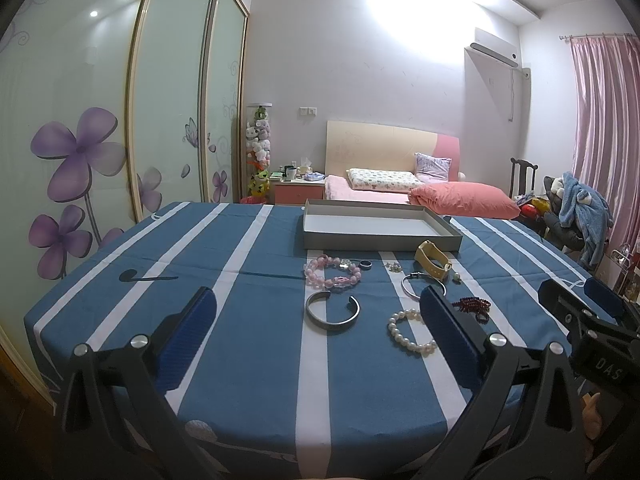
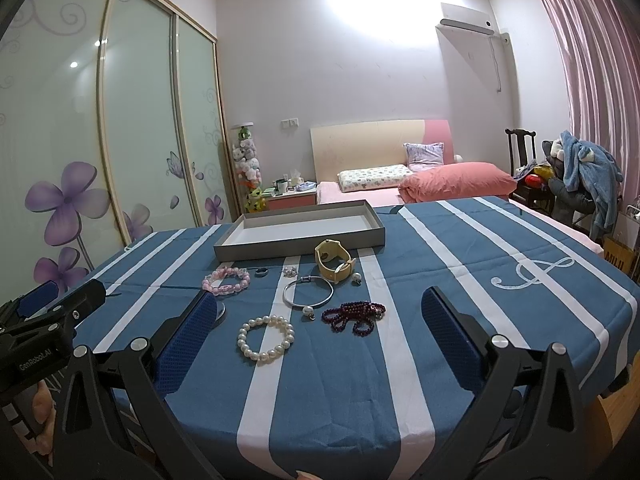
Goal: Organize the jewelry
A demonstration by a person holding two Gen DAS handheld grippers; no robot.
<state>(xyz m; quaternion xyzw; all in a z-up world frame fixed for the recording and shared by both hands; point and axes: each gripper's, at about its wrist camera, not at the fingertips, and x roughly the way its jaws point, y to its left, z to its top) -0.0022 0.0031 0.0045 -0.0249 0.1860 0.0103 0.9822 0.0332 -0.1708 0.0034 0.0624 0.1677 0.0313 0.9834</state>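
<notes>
Both of your grippers are wide open and hold nothing. The left gripper and the right gripper hang over the near side of the table.

The gray tray sits at the far side and has nothing in it. All the jewelry lies just in front of the tray: the yellow watch almost touching it, the pink bead bracelet, the thin silver bangle, the pearl bracelet and the dark red beads nearer to you.

Be careful. The dark red beads are in a loose heap, so you may pinch only one loop and drag the rest. The cloth can bunch up under a low grab. The small ring in front of the tray is easy to miss or flick away.
</notes>
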